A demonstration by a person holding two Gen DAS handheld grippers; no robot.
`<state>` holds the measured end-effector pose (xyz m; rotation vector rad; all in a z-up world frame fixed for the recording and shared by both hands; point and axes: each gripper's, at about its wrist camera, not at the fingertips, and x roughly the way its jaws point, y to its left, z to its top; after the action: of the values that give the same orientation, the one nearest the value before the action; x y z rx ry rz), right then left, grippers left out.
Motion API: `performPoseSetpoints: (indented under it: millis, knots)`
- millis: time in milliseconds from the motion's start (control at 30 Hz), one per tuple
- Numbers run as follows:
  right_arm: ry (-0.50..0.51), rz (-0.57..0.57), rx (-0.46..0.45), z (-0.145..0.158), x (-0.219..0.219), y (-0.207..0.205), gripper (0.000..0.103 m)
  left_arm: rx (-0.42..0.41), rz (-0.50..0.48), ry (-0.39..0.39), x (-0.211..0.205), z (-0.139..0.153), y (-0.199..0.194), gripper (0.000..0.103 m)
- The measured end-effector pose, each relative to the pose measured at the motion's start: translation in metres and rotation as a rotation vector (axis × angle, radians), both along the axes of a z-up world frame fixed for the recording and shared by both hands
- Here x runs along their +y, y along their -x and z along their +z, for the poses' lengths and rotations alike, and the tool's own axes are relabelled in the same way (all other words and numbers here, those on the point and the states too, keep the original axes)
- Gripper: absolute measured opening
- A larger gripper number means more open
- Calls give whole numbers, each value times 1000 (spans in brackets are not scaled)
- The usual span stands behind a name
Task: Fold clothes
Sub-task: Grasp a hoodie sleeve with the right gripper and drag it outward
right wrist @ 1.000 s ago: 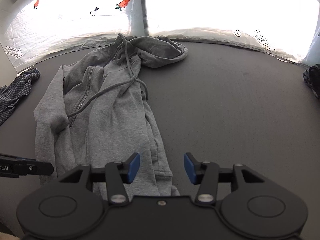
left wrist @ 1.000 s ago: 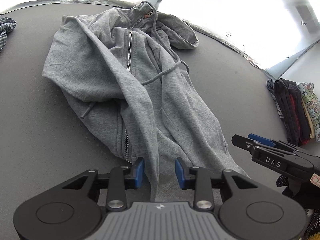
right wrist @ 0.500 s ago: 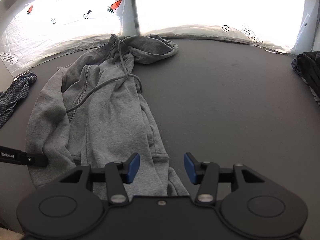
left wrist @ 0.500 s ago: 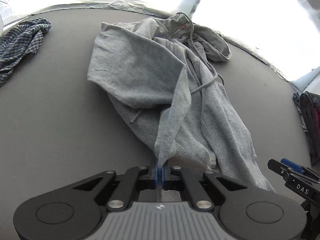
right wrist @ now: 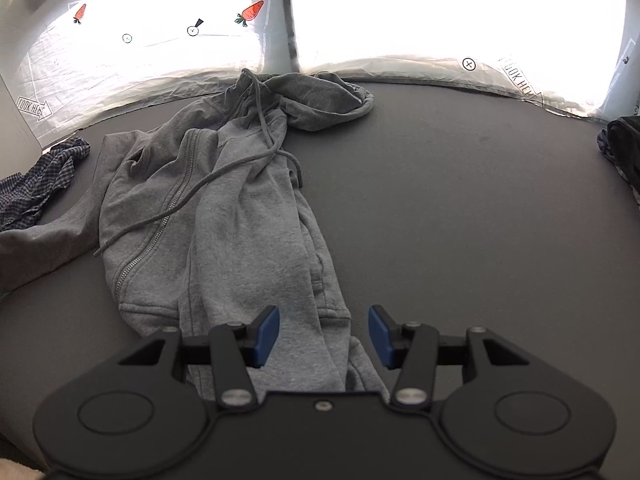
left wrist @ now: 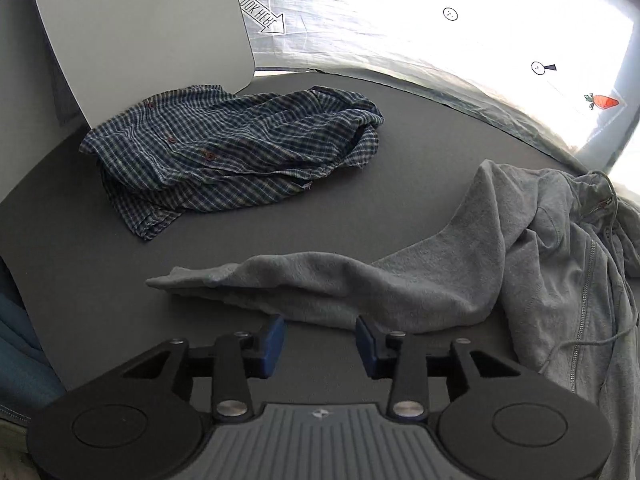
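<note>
- Our left gripper [left wrist: 320, 340] gapes empty, low centre, just before the grey hoodie [left wrist: 540, 280] sleeve.
- Our right gripper [right wrist: 323, 334] gapes over its hem.

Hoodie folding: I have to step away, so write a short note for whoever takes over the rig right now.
Left gripper: open, empty, fingers just short of the sleeve, which lies stretched out flat to the left.
Right gripper: open, empty, hovering over the bottom hem of the hoodie.
The hoodie lies unzipped and bunched on the grey table, hood at the far edge. A checked shirt lies crumpled further left; dark clothes lie at the far right.
Done: one sleeve spread.
Left: flatten the body, fold sleeves and body; the shirt is unfolded too.
</note>
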<state>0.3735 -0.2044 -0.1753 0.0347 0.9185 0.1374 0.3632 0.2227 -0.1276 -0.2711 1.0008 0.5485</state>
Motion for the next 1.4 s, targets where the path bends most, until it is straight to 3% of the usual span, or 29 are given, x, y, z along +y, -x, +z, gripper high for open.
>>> performPoseSetpoints:
  millis: [100, 233, 333, 400, 533, 700, 733, 900, 1000, 1067, 1133, 1167, 1267, 1400]
  knots:
    - [-14, 48, 27, -6, 10, 0, 52, 49, -49, 115, -36, -32, 13, 46]
    - [-23, 124, 83, -18, 23, -1, 55, 177, -196, 149, -85, -76, 17, 48]
    - [0, 162, 156, -32, 29, -2, 57, 220, -204, 168, -89, -91, 17, 53]
    - [44, 191, 170, -40, 31, 0, 51, 216, -203, 179, -91, -94, 18, 59]
    - [11, 206, 141, -35, 16, 3, 11, 207, -202, 180, -99, -102, 22, 77]
    - [-24, 160, 51, 8, -20, -7, 4, 209, -194, 190, -106, -105, 23, 90]
    - [8, 150, 9, 22, -30, -11, 4, 208, -198, 196, -107, -106, 23, 93]
    - [175, 33, -209, 90, -94, -38, 4, 223, -231, 174, -117, -111, 22, 102]
    - [289, -85, -269, 97, -116, -56, 6, 232, -245, 153, -123, -113, 23, 103]
    - [374, -158, -279, 89, -117, -63, 31, 234, -249, 147, -125, -113, 24, 103]
    - [431, -188, -251, 73, -105, -60, 42, 231, -255, 146, -126, -113, 27, 103]
    - [418, -180, -225, 61, -95, -55, 42, 230, -260, 143, -127, -113, 28, 103]
    - [269, -112, -112, 24, -68, -33, 44, 230, -271, 134, -131, -113, 30, 103]
    - [241, -100, 32, -21, -37, -8, 45, 225, -277, 125, -136, -112, 35, 103]
